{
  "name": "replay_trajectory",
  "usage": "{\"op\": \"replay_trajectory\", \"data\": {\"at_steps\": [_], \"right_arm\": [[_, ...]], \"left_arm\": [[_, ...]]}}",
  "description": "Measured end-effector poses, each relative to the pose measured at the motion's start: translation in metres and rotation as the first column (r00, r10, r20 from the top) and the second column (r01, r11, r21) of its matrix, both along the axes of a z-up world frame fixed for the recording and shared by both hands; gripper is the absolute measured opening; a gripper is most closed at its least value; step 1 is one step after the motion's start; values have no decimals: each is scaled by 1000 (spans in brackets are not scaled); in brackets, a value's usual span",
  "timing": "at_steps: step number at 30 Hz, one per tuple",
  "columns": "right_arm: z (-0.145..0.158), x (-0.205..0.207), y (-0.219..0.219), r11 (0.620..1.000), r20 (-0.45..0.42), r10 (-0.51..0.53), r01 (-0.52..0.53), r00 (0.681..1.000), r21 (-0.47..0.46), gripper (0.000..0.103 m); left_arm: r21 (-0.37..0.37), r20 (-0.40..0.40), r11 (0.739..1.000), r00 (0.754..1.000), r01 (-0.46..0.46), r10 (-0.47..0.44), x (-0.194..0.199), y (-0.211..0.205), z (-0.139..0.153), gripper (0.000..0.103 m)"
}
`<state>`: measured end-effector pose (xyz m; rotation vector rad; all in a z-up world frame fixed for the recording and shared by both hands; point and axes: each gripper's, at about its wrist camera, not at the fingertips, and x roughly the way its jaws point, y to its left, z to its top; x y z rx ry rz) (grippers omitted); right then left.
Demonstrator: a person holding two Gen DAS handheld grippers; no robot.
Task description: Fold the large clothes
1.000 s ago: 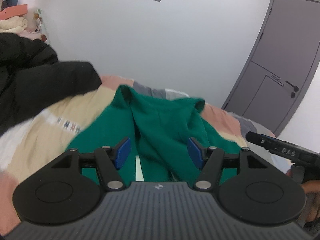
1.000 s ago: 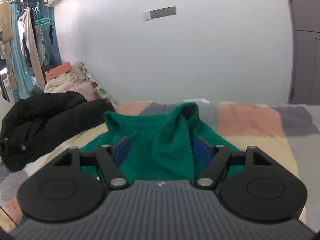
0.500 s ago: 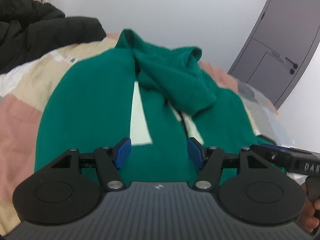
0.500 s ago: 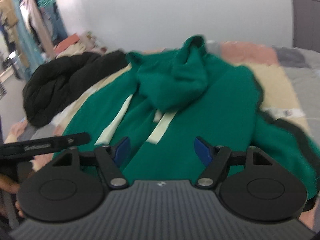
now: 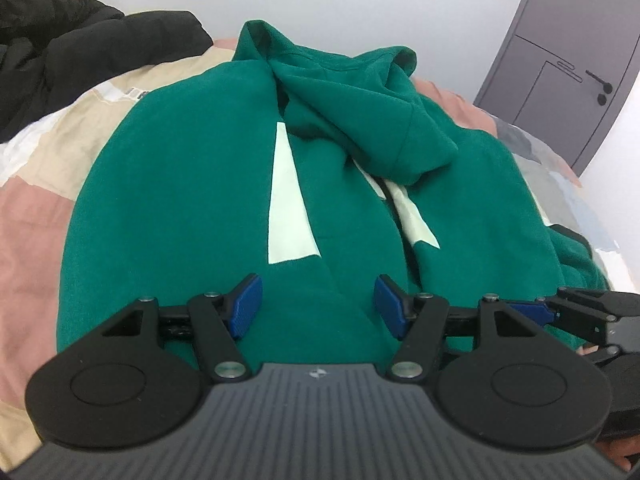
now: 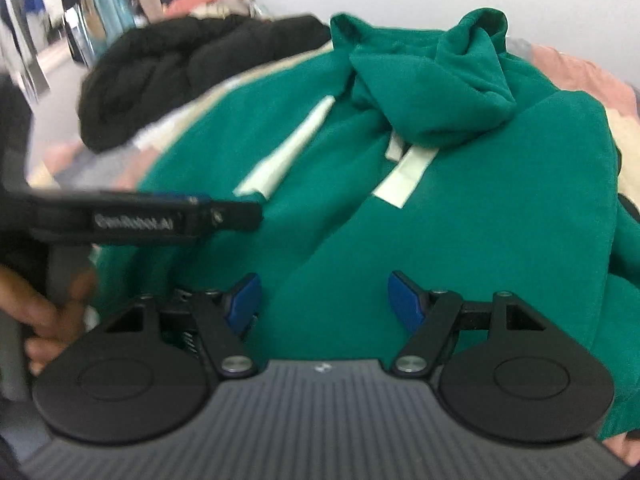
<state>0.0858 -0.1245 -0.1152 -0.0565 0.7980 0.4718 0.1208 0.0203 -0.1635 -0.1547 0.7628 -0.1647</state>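
Note:
A green hoodie (image 5: pixel 192 184) lies spread on the bed with its hood (image 5: pixel 360 92) bunched at the far end and two pale drawstring bands (image 5: pixel 288 208) running down its front. My left gripper (image 5: pixel 318 300) hangs open just over the near hem, with cloth showing behind the blue pads and none pinched between them. My right gripper (image 6: pixel 324 300) is open as well, over the hoodie's (image 6: pixel 460 220) lower right part. The two grippers are side by side: the left gripper (image 6: pixel 160 220) crosses the right wrist view at the left, held by a hand (image 6: pixel 40 312).
A black puffy jacket (image 5: pixel 80 48) lies heaped on the bed to the far left, also seen as the jacket (image 6: pixel 180 64). The patchwork bedcover (image 5: pixel 32 220) surrounds the hoodie. A grey door (image 5: pixel 560 60) stands at the right, and hanging clothes (image 6: pixel 80 0) are at the far left.
Both grippers have dropped and tipped downward toward the hoodie, which now fills both views. The left gripper has come into the right wrist view. Both stay open.

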Motion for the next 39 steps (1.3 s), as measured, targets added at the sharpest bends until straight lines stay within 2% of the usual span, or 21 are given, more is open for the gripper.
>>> {"op": "replay_trajectory", "data": {"at_steps": [3,6,8,9,11,13,16,19,23,27,29,33,35,39], "right_arm": [[-8,2,5,1000,-8,-11,11,1000,-23,70],[-14,1,8,998,-7,-29,28,1000,-58,58],[-10,-1,5,998,-5,-43,42,999,-52,42],[-9,-1,3,997,-8,-58,58,998,-44,37],[-6,-4,-1,997,-9,-73,73,997,-35,25],[-4,-9,-2,996,7,-79,80,997,-32,21],[4,-14,-3,995,42,-90,92,995,-40,12],[16,-21,-8,990,106,-123,130,987,-62,9],[31,-16,-32,978,131,-202,208,970,-31,8],[55,-3,-69,954,147,-300,298,943,35,8],[70,6,-89,940,164,-340,334,926,64,8],[102,26,-133,910,227,-414,402,882,99,8],[111,43,-154,894,244,-447,435,861,104,8],[119,78,-200,849,268,-526,517,807,106,8]], "left_arm": [[24,8,1000,1000,7,-7,1,-4,-3,67],[68,4,998,1000,5,-5,2,-9,-8,63],[93,-1,996,1000,3,-3,2,-11,-10,59],[102,-4,995,1000,2,-2,1,-12,-11,56],[126,-6,992,1000,-2,3,0,-13,-13,45],[148,-1,989,1000,-26,27,-1,-12,-13,19],[103,8,993,998,-58,57,-2,0,-9,7],[50,43,995,995,-92,90,-7,14,1,5],[-48,95,988,984,-146,150,-16,39,20,4],[-131,151,964,956,-233,252,-25,79,43,4],[-141,175,947,935,-287,309,-23,100,55,4],[-116,224,890,862,-441,456,-5,137,72,4],[-69,248,863,830,-500,500,7,151,78,4],[-7,260,822,793,-569,551,35,177,85,4]]}}
